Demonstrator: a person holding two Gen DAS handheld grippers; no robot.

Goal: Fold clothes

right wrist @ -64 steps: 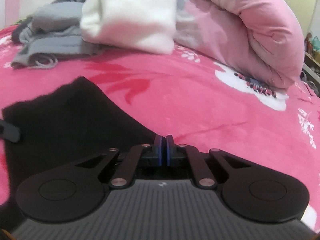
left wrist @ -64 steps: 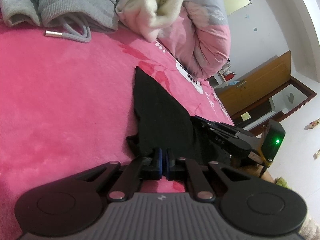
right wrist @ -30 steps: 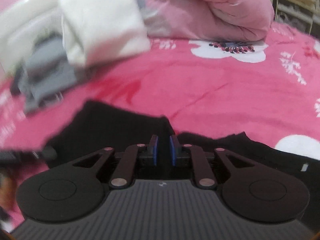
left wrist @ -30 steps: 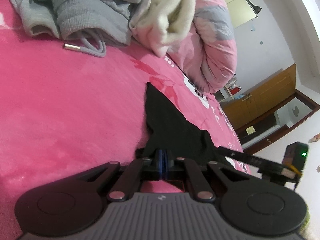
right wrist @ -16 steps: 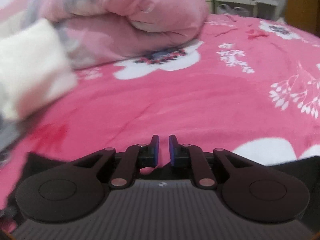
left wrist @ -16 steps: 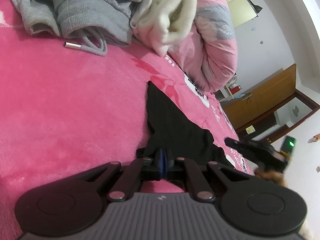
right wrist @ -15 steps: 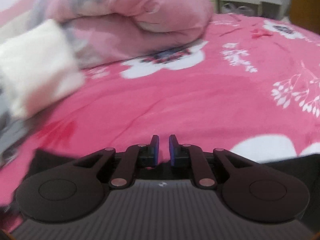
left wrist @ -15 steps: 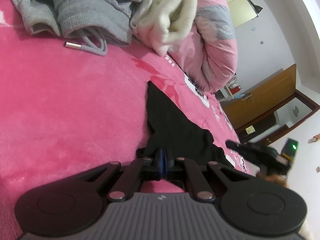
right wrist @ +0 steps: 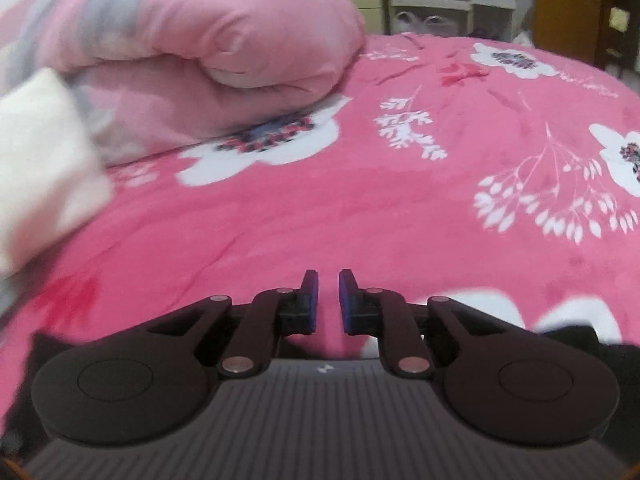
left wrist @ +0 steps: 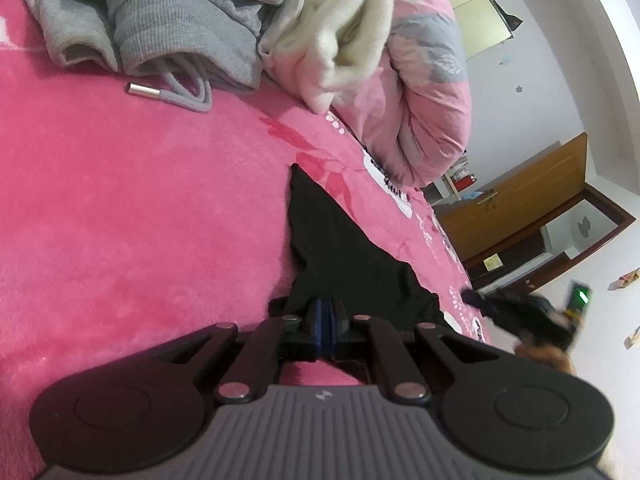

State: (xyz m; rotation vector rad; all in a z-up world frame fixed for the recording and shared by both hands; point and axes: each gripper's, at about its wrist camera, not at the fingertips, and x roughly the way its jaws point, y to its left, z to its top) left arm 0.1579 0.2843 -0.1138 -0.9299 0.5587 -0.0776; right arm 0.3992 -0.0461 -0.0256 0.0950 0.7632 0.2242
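Left wrist view is filled at the bottom by the left gripper (left wrist: 325,314), whose blue pads are pressed together on the near edge of a black garment (left wrist: 340,256). From that pinched edge the garment is stretched away across the pink blanket (left wrist: 140,208) to a narrow point near the middle of the picture, and its right side is bunched up toward the bed's edge. A grey hoodie (left wrist: 160,24) is heaped at the far left of the blanket, with its drawstring and metal tip (left wrist: 142,90) trailing onto the pink pile. A cream garment (left wrist: 340,32) is draped just beside the hoodie, against a rolled pink duvet (left wrist: 424,92). At the right edge the right gripper (left wrist: 504,308) is seen blurred and off the bed's side (a green light is lit on its body), with a wooden door (left wrist: 520,196) behind it.

From the right wrist view, the right gripper (right wrist: 328,298) is shown with its jaws parted by a narrow gap, and nothing is held between them; only the pink blanket (right wrist: 400,200) with its white flower print is seen through the gap. Dark cloth, apparently the black garment (right wrist: 568,330), is glimpsed behind the gripper's body at lower right. The pink duvet (right wrist: 200,52) is lying beyond, and the cream garment (right wrist: 36,160) is blurred at the left. White shelves (right wrist: 448,4) are visible in the background.
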